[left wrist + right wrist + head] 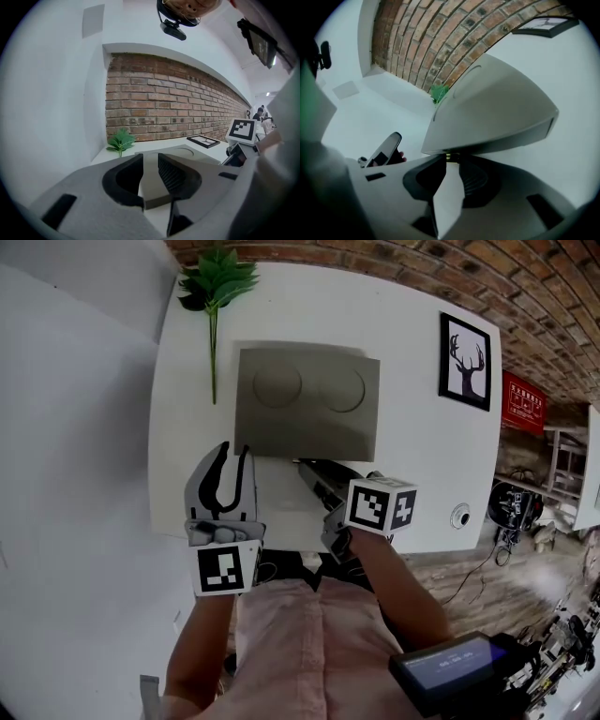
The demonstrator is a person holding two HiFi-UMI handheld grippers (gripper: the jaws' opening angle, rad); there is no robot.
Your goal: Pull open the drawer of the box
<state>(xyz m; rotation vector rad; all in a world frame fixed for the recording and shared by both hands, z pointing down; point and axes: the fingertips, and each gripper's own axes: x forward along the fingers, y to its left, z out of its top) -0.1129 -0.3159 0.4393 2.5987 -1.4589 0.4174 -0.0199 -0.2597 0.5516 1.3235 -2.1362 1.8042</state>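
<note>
Two grippers are in my hands, both at the front of the grey box (307,399), which sits in the middle of the white table (412,456). My right gripper (448,159) has its jaws drawn in to a narrow gap, the tips pinched on the small brass knob (448,156) at the lower front edge of the box (487,108). In the head view the right gripper (307,468) reaches in low against the box's front face. My left gripper (234,457) hangs just beside the front left corner with its jaws clearly apart and nothing held; through the gap in the left gripper (150,157) I see only that corner of the box (151,183). A green plant sprig (216,282) lies beyond the box on the left, a framed deer picture (464,360) on the right.
</note>
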